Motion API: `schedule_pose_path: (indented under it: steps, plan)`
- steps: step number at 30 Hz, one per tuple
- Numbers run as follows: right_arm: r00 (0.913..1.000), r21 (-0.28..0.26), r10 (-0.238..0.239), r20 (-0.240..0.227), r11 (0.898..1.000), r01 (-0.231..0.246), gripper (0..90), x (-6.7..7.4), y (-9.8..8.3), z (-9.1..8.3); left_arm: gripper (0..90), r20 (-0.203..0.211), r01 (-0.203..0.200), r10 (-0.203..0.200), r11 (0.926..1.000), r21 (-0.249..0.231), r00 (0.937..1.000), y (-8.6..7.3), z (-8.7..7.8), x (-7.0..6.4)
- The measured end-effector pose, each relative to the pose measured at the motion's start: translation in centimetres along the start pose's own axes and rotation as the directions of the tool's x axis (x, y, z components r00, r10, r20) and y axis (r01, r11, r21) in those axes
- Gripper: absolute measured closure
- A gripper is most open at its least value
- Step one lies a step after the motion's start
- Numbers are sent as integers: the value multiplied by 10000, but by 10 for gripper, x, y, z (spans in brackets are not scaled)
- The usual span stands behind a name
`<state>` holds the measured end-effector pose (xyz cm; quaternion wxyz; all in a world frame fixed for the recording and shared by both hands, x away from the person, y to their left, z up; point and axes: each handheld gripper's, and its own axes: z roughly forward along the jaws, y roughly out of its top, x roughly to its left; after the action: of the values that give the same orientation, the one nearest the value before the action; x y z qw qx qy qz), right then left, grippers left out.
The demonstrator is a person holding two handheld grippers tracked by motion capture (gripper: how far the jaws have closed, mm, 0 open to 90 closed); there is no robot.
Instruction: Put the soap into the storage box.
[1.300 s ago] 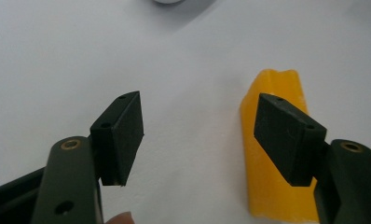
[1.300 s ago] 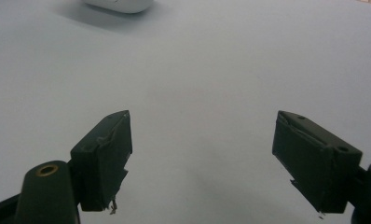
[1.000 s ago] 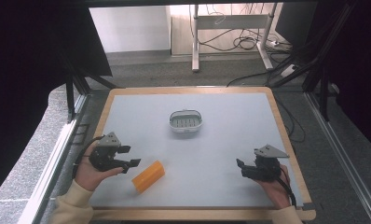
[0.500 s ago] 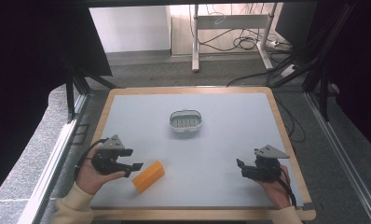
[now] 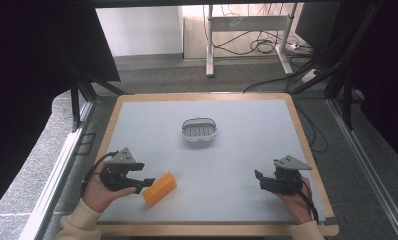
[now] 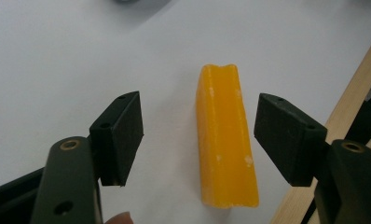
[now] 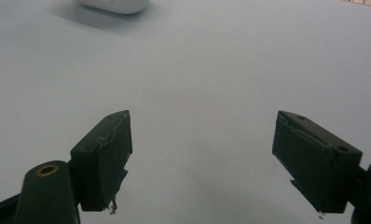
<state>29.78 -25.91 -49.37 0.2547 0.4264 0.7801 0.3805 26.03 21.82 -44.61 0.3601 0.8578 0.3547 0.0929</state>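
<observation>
An orange soap bar point(image 5: 159, 188) lies flat on the white table near the front left. My left gripper point(image 5: 146, 182) is open just left of it, jaws level and pointing at the bar. In the left gripper view the orange soap bar point(image 6: 225, 140) lies lengthwise between the two spread pads, nearer the right one, and neither pad touches it. A small white soap dish point(image 5: 199, 130) with a slotted floor sits in the middle of the table. My right gripper point(image 5: 259, 178) is open at the front right, with nothing between its jaws point(image 7: 200, 161).
The table point(image 5: 247, 150) has a raised wooden rim point(image 5: 106, 135) all round. The white dish's edge point(image 7: 113, 5) shows at the top of the right gripper view. Dark frame posts, cables and a desk stand on the floor beyond the far edge.
My left gripper has shifted slightly toward the front of the table, closing in on the soap bar's left end. The bar, the dish and my right gripper stay put.
</observation>
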Motion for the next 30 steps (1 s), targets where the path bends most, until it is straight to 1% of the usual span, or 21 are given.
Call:
schedule_pose_path:
  steps: [4, 12, 18, 20, 24, 25, 27, 30]
  plan:
    - [10000, -21, -18, 14, 10000, 18, 199, 0, 0, 0, 322, 68, -50, 49, 10000, 51, 10000, 0, 1, -4]
    - [9999, -24, -120, 0, 9999, 120, 199, 0, 0, 0, 319, 278, -231, 220, 9989, 406, 9994, 0, 13, -9]
    - [9998, 63, -188, 75, 9998, 188, 199, 1, -1, 1, 317, 357, -243, 221, 9978, 623, 9991, -2, 23, -11]
    - [9997, 102, -199, 109, 9998, 197, 199, 1, -1, 1, 316, 360, -185, 161, 9976, 668, 9992, -2, 26, -12]
    - [9996, 126, -230, 144, 9997, 228, 199, 1, -1, 1, 315, 358, -266, 236, 9961, 840, 9991, -2, 31, -14]
    - [9997, 145, -221, 140, 9997, 219, 199, 0, -1, 1, 314, 370, -338, 304, 9949, 954, 9989, -2, 33, -14]
    - [9996, 154, -231, 157, 9996, 228, 200, 0, -1, 2, 313, 355, -354, 316, 9928, 1148, 9989, -3, 38, -15]
    - [9996, 149, -224, 167, 9996, 222, 200, 0, -1, 2, 313, 384, -335, 288, 9914, 1262, 9988, -4, 42, -15]
